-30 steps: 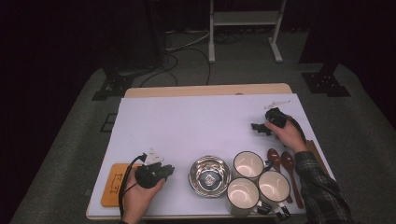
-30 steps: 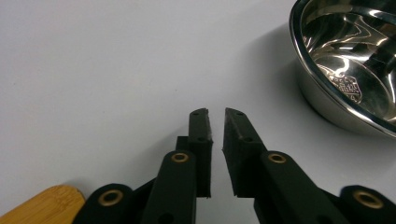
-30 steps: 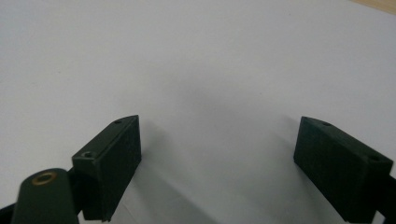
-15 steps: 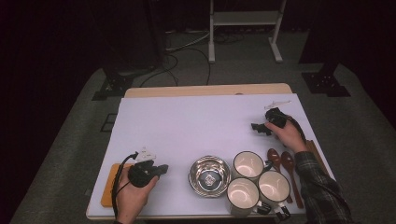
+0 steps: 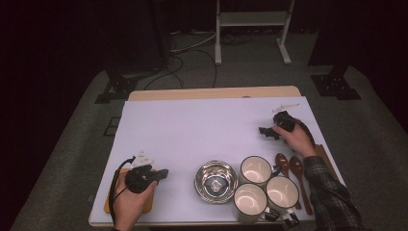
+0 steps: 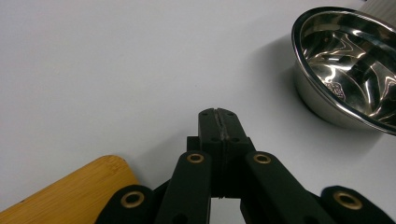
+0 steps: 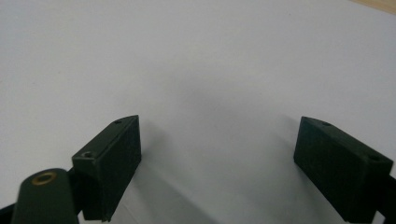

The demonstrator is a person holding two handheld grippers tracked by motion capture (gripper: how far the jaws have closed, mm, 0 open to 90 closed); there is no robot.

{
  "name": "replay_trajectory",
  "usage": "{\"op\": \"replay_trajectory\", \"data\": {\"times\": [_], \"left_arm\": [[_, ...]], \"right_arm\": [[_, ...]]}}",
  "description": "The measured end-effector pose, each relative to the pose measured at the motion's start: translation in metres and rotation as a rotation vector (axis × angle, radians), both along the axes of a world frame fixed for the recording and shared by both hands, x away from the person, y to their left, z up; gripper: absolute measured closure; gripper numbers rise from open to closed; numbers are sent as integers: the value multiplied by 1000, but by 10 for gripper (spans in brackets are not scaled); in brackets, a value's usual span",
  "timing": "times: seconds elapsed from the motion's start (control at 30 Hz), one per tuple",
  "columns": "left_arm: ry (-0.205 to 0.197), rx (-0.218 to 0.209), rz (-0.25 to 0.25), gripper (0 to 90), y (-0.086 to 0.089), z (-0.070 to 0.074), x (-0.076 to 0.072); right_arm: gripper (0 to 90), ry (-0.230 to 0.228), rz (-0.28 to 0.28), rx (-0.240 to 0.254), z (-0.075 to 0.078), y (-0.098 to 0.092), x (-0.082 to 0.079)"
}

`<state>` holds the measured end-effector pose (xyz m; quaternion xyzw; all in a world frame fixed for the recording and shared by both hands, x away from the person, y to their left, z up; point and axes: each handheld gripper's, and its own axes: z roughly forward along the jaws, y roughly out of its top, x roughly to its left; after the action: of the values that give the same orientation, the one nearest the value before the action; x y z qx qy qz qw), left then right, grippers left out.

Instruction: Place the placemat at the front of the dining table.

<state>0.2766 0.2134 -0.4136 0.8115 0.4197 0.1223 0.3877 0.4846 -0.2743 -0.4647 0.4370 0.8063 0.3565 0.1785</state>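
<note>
My left gripper [image 5: 162,173] lies low over the white table cover near the front left, held in a hand, pointing right toward a shiny steel bowl [image 5: 216,180]. In the left gripper view its jaws [image 6: 218,114] are pressed together with nothing between them, and the bowl [image 6: 348,70] sits ahead to the right. My right gripper [image 5: 263,131] rests at the right side of the table, pointing left. Seen from the right gripper view, its jaws [image 7: 219,158] stand wide apart over bare white cover.
Three white mugs [image 5: 256,169] cluster right of the bowl at the front edge. Two dark wooden spoons [image 5: 290,168] lie beside them. A bamboo board [image 5: 108,205] lies under the left hand at the front left corner; its corner [image 6: 70,191] is beside the jaws.
The left hand has drawn its gripper leftward, away from the steel bowl. The right hand and gripper have not moved.
</note>
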Motion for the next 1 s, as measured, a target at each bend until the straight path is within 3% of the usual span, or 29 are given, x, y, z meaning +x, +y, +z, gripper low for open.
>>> {"op": "replay_trajectory", "data": {"times": [0.37, 1.0], "left_arm": [[3, -2, 12, 900, 10, 2, -1], [-5, -6, 83, 900, 39, 5, -6]], "right_arm": [[134, 0, 0, 0, 0, 0, 0], [134, 0, 0, 0, 0, 0, 0]]}}
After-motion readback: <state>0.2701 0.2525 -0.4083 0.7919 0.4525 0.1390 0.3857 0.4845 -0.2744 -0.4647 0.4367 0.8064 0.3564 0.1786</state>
